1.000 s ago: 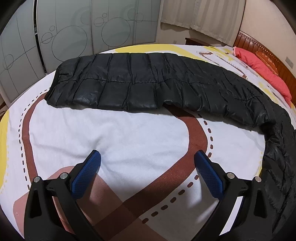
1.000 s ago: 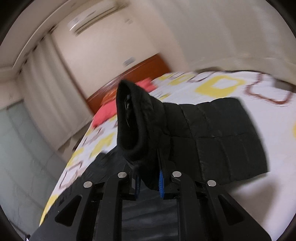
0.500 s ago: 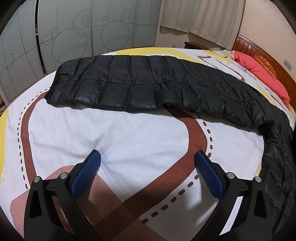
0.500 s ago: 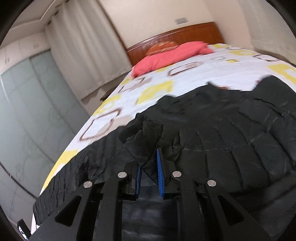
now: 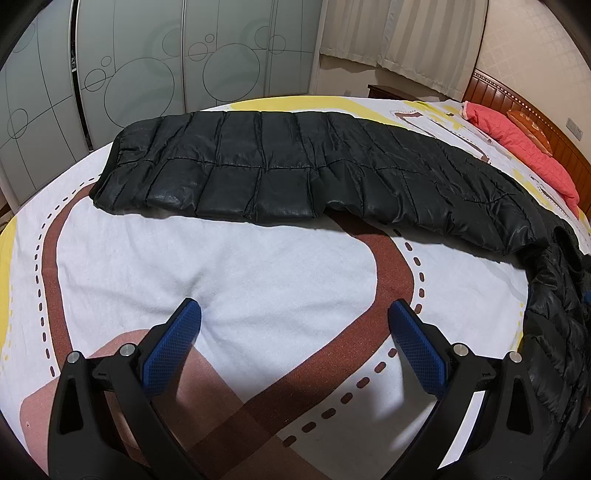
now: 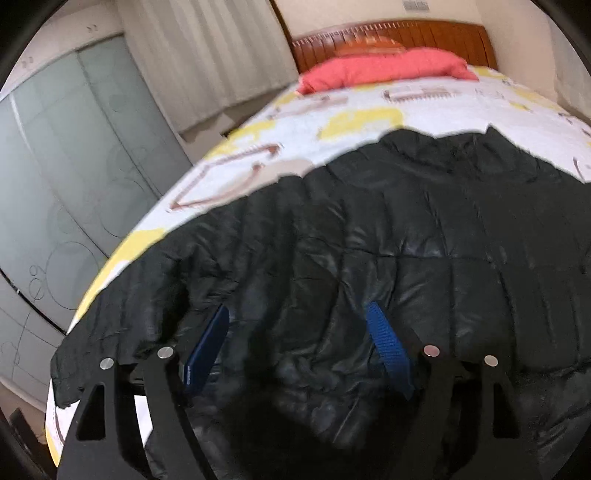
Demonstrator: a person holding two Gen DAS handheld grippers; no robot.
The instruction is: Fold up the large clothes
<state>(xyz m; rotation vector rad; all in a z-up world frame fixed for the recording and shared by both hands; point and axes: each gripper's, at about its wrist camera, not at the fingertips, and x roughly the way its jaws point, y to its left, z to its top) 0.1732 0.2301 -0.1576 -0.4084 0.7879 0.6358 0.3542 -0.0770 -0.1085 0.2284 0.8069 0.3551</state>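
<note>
A long black quilted puffer coat (image 5: 280, 170) lies across the bed, its hem at the far left and its upper part running off to the right. My left gripper (image 5: 293, 314) is open and empty, hovering over the bedspread, well short of the coat. In the right wrist view the coat (image 6: 388, 236) fills the lower frame. My right gripper (image 6: 299, 317) is open just above it, blue pads spread, with a bunched black fold of the coat (image 6: 306, 373) lying between the fingers.
The bed has a white bedspread (image 5: 236, 266) with brown and yellow shapes. A red pillow (image 5: 524, 147) lies by the wooden headboard (image 6: 391, 37). Frosted wardrobe doors (image 5: 122, 70) and curtains (image 5: 399, 33) stand beyond the bed.
My right gripper carried the coat's sleeve end down onto the coat body, then opened and let it go. The left gripper stayed nearly still and open.
</note>
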